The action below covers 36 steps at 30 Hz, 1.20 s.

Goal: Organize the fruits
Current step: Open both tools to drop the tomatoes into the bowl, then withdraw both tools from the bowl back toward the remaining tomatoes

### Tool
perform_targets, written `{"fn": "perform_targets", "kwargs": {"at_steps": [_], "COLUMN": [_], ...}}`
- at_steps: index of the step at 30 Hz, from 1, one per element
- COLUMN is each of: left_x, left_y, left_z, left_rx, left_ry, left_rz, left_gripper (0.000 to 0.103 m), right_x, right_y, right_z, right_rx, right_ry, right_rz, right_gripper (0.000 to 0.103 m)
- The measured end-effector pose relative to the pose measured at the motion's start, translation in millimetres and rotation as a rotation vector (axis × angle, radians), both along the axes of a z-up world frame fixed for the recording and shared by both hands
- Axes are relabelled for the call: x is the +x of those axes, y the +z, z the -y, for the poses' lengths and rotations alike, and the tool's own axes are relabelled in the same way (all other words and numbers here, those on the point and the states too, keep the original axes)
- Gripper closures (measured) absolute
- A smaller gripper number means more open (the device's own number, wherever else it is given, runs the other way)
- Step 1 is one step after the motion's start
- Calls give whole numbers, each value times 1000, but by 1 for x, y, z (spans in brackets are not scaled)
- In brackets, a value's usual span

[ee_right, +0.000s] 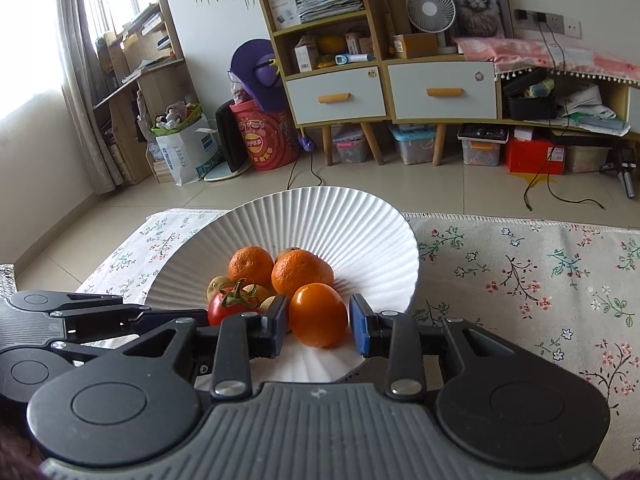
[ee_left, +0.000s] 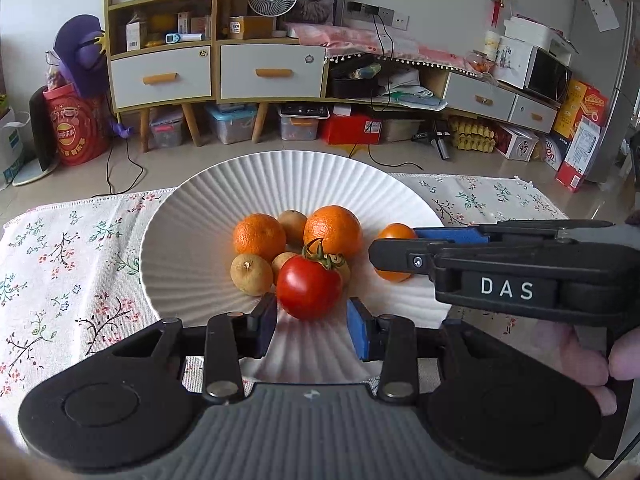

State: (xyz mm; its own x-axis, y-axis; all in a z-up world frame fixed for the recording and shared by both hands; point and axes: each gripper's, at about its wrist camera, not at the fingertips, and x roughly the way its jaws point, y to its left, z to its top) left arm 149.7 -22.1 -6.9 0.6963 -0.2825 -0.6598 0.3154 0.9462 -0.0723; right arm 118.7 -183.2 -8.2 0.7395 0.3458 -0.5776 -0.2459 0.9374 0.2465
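Eight or so fruits already sit gathered in the wide white ribbed plate (ee_left: pixel 192 216), which rests on a floral-printed tablecloth (ee_left: pixel 72 264); no fruit shows on the cloth around it in either view, so the collecting part of the task looks close to finished, as a judgement from what lies here.

Largest among the fruit are two round orange mandarins (ee_left: pixel 333 231) near the plate's centre, lying just beside each other. Next comes a red tomato with a green stem (ee_left: pixel 309 286) at the near side of the pile, then a smooth orange tomato-like fruit (ee_right: pixel 318 315) towards the plate's right edge. Smallest are several tan, round longan-like fruits (ee_left: pixel 252 274) tucked between the mandarins and the red tomato; their exact number cannot be told, since some are half hidden.

The left gripper (ee_left: pixel 312 322) has its blue-padded jaws spread, flanking the red tomato with a gap showing on each side, so it grips nothing. The right gripper (ee_right: pixel 319 326) is likewise spread around the smooth orange fruit; its left pad lies very close, yet no pinch is evident.

What remains, seemingly, is only drawing both tools away from the plate, unless further sorting is meant.
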Motion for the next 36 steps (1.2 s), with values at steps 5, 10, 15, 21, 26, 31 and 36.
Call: {"fn": "perform_targets", "kwargs": {"at_steps": [5, 10, 15, 21, 26, 31, 36], "left_x": [-4, -10, -22, -36, -49, -60, -66], "left_y": [3, 10, 20, 38, 53, 61, 59], "left_z": [-2, -5, -13, -21, -30, -48, -58], "left_rx": [-1, 16, 19, 27, 44, 28, 77], "left_ry": [3, 4, 10, 15, 28, 33, 25], "left_rz": [1, -4, -4, -14, -59, -66, -56], "left_gripper": [73, 68, 57, 45, 30, 19, 14], "right_x": [-1, -5, -17, -36, -53, -68, -80], "right_y": [5, 13, 26, 42, 53, 62, 72], "right_z": [1, 3, 4, 4, 5, -5, -22], "right_rx": [-6, -7, -7, -23, -57, -142, -203], "right_ry": [-2, -26, -51, -84, -161, -250, -335], "right_rz": [9, 9, 10, 19, -4, -33, -45], "right_gripper": [66, 60, 45, 33, 28, 21, 9]}}
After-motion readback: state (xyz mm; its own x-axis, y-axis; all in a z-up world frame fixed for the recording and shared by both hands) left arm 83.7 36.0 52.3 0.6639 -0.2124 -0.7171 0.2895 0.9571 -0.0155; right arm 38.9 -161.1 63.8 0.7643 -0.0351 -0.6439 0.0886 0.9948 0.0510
